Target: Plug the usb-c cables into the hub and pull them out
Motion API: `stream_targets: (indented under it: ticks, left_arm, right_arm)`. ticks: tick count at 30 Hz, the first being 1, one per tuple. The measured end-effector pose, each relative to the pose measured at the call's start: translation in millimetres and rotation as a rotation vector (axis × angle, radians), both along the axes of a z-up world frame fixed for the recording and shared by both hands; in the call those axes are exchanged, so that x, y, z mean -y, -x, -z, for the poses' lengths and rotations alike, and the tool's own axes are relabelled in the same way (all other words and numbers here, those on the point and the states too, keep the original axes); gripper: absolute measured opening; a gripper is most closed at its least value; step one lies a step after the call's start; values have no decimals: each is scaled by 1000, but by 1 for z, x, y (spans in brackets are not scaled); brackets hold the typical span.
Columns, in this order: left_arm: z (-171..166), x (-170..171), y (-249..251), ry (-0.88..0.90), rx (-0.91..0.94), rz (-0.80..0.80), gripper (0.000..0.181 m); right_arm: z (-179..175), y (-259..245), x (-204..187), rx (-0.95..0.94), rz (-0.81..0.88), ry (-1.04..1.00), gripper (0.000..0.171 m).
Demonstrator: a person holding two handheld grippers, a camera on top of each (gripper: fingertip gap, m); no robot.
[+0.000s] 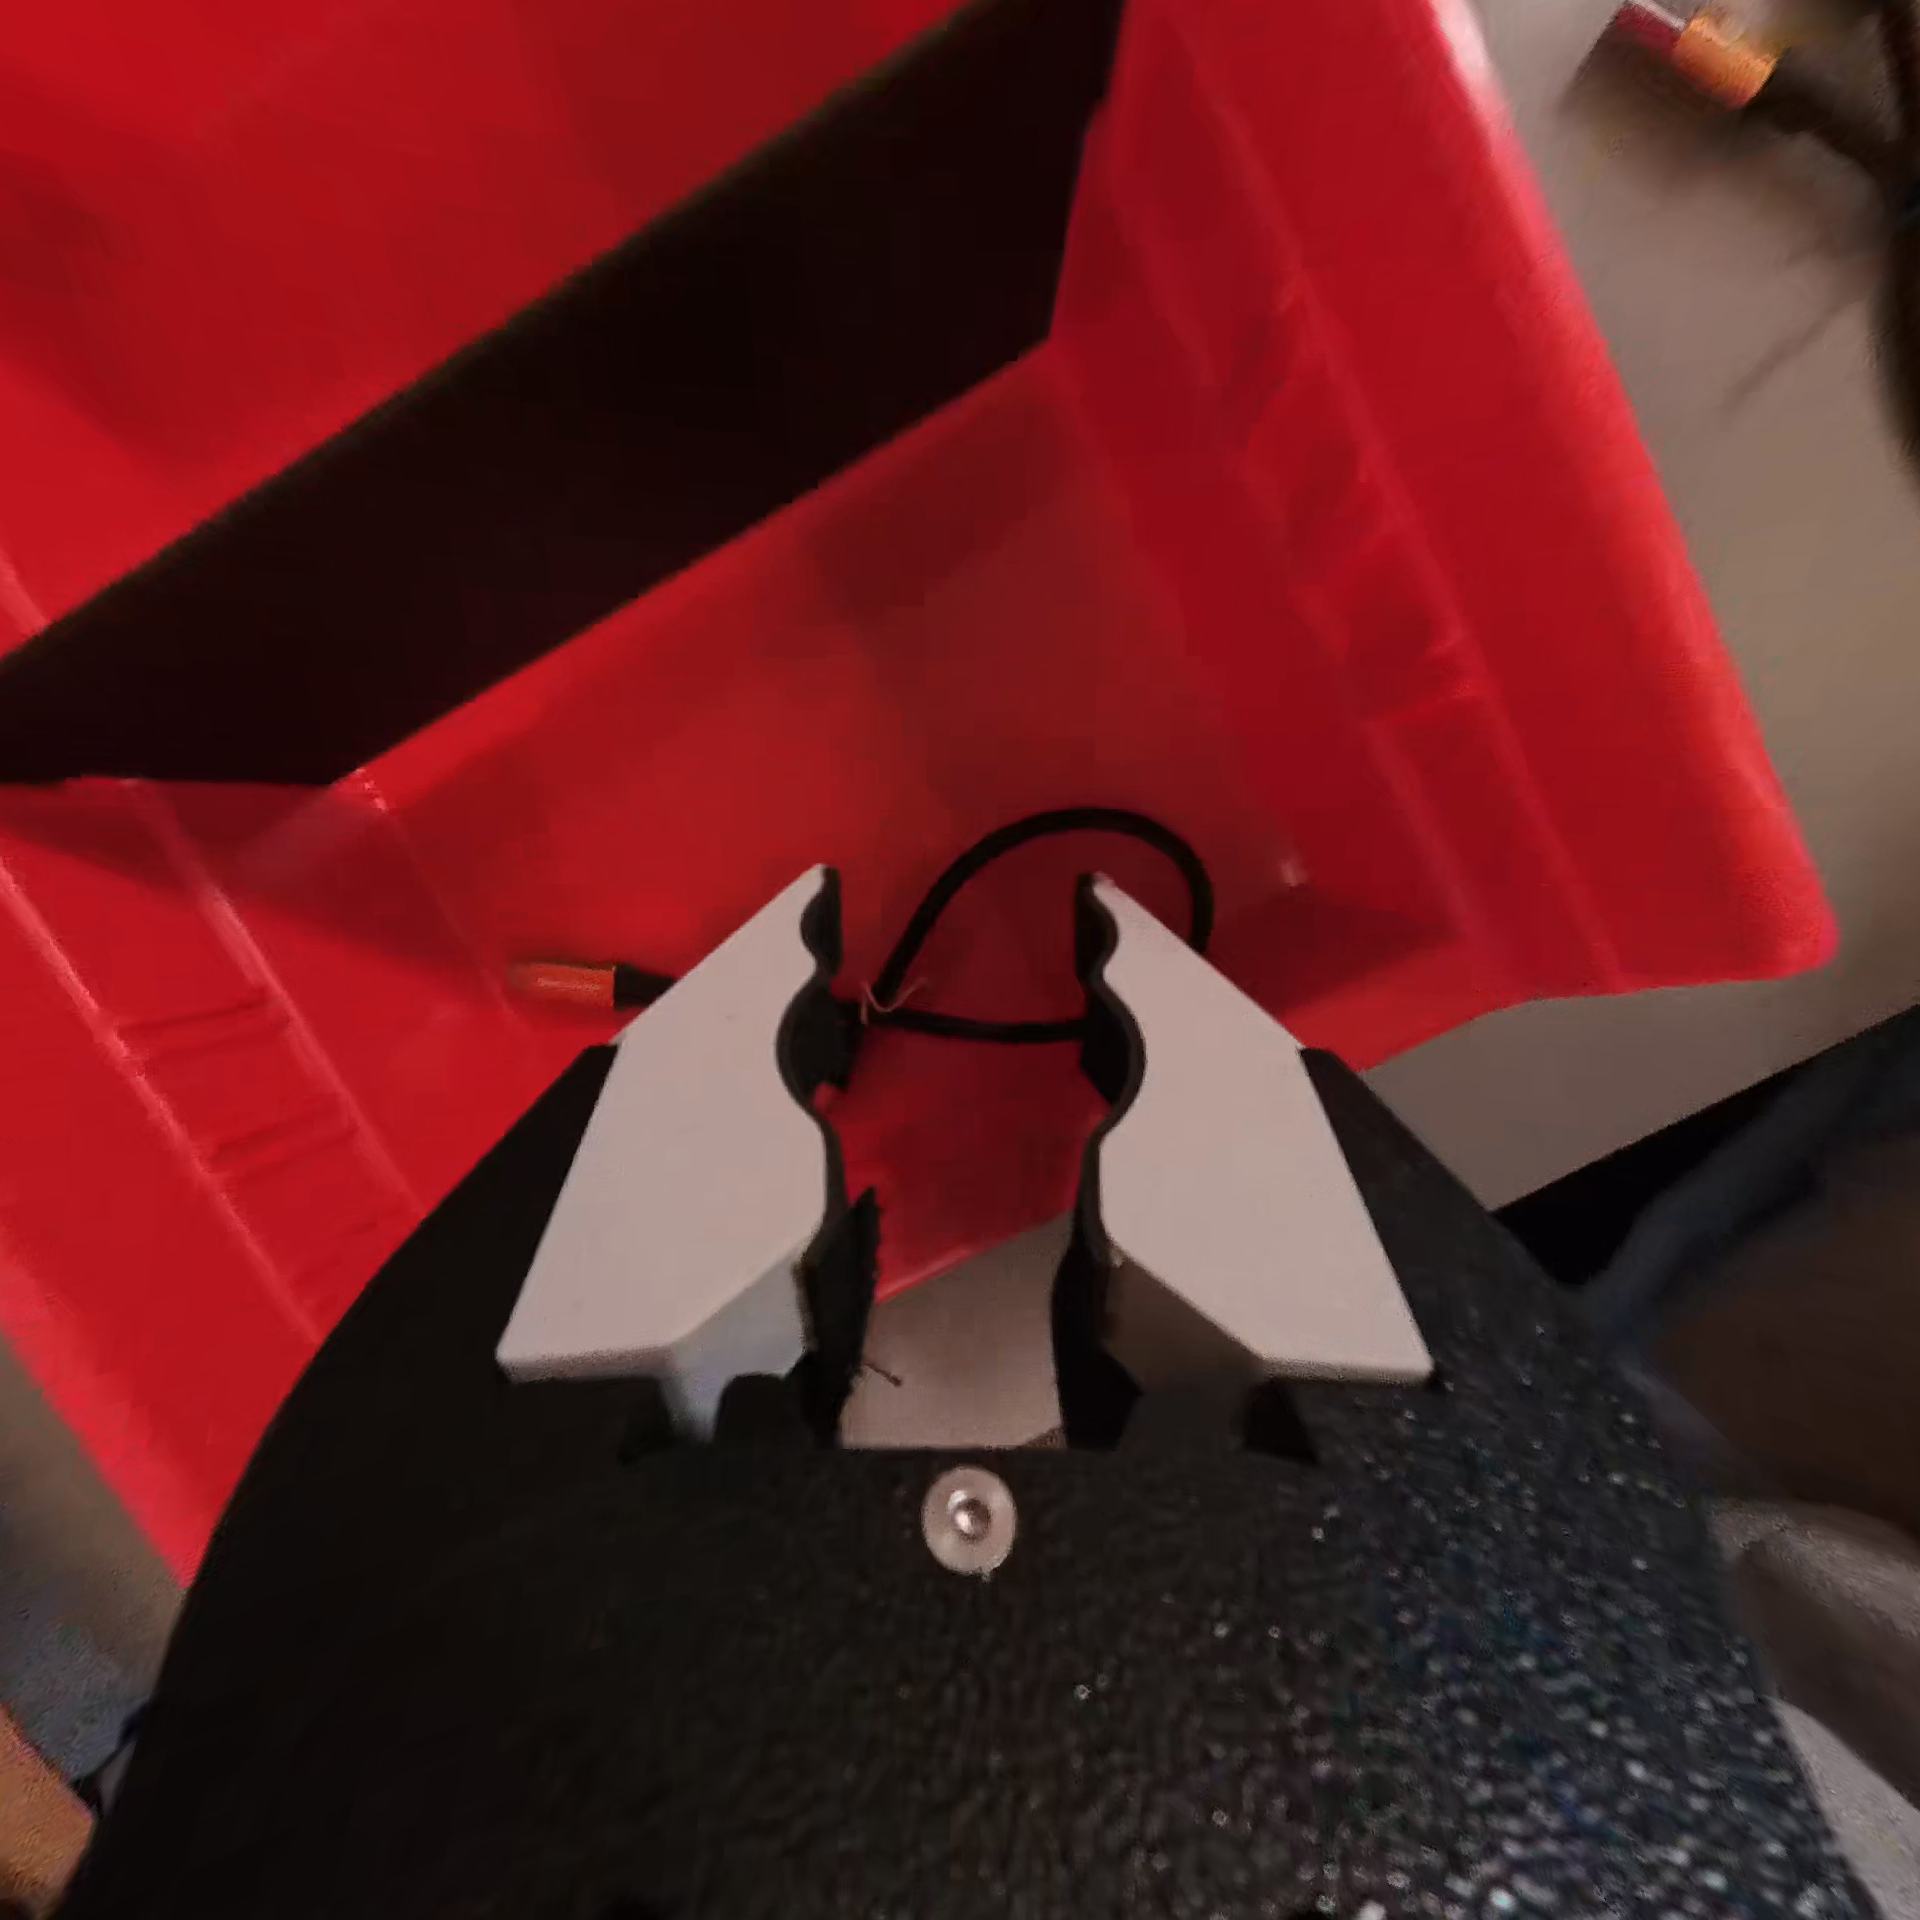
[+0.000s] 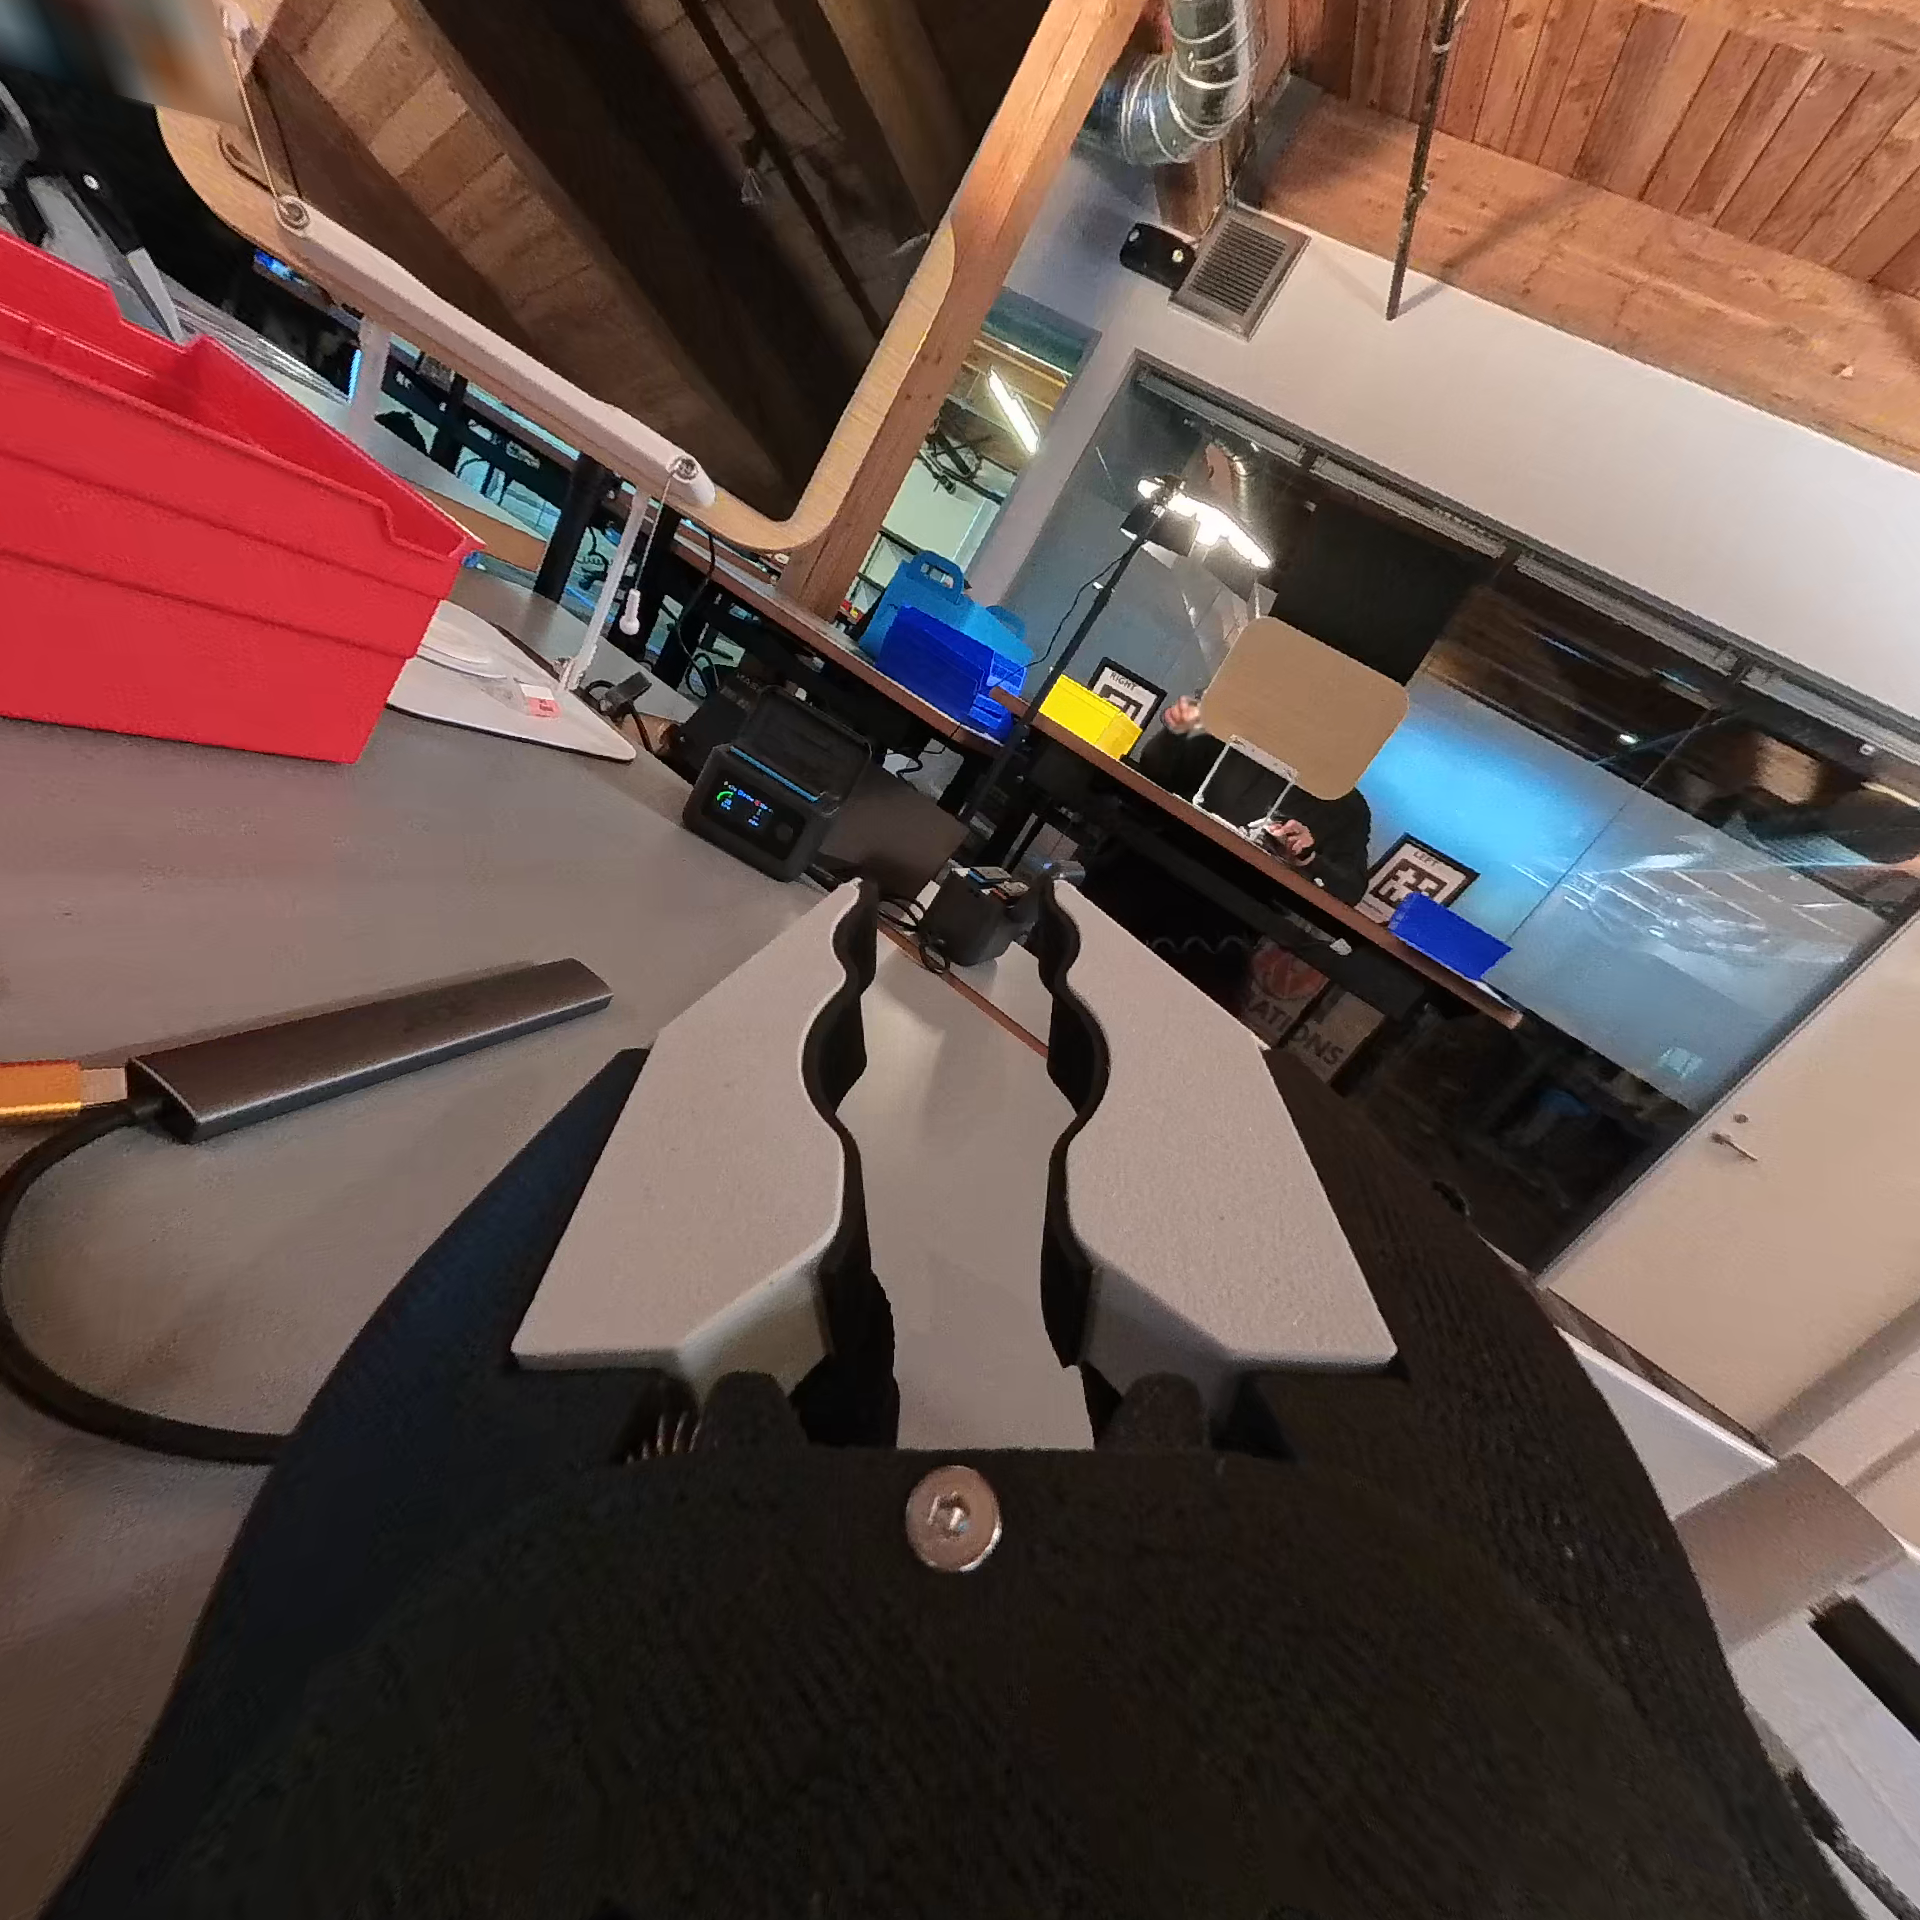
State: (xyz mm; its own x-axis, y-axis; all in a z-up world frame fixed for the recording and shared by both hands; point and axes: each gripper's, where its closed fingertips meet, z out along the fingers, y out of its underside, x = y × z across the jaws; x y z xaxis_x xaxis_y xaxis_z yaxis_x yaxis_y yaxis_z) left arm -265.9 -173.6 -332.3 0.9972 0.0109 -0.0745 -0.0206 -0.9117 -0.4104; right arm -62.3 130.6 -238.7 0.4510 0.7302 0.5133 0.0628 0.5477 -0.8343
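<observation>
Left tool [image 1: 956,914] is hanging over the red bin [image 1: 1351,623], fingers spread apart and gripping nothing. Right past the fingertips, down on the bin floor, there's a black usb-c cable [image 1: 1049,831] curled into a small loop, and its orange plug [image 1: 566,982] lies off to the left of the tool, flat on the bin bottom. The loop runs behind both fingers in the picture, but I can't tell if either one touches it. A black divider [image 1: 582,468] cuts across the bin farther back. The left view is kinda blurry though.

Right tool [image 2: 956,904] is low above the grey desk [image 2: 260,883], also spread wide with nothing between the fingers, just bare desk. Off to its left lies the hub [image 2: 384,1039], a slim grey metal bar flat on the desk, with an orange connector [image 2: 52,1086] sitting at its near end and a thick black cord [image 2: 62,1382] curving away from that end. Beyond the hub sits the red bin [image 2: 208,582]. Further back there's a small black device with a lit screen [image 2: 769,800] at the desk edge, then other desks with blue boxes [image 2: 945,644] and a yellow box [image 2: 1086,712].
</observation>
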Motion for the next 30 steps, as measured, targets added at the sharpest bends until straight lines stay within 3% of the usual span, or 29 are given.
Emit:
stream_targets:
  ticks: [1, 6, 11, 20, 22, 26, 30]
  left_arm:
    - [4, -2, 0, 4, 7, 13, 46]
    - [16, -9, 0, 55, 53, 61, 50]
    - [20, -10, -4, 115, 107, 66, 40]
    - [31, 1, -8, 289, 203, 92, 38]
    - [32, 1, -6, 320, 177, 112, 35]
    - [35, 1, 8, 355, 40, 146, 7]
    - [34, 9, 9, 399, -64, 203, 4]
  right_arm:
    - [0, 0, 0, 0, 0, 0, 29]
    - [0, 0, 0, 2, -2, -1, 29]
    - [0, 0, 1, 3, -4, -2, 29]
    - [1, 2, 4, 12, -17, -5, 29]
    - [0, 2, 4, 12, -17, -8, 29]
    - [1, 1, 3, 10, -14, -4, 29]
    - [0, 1, 3, 9, -14, -4, 29]
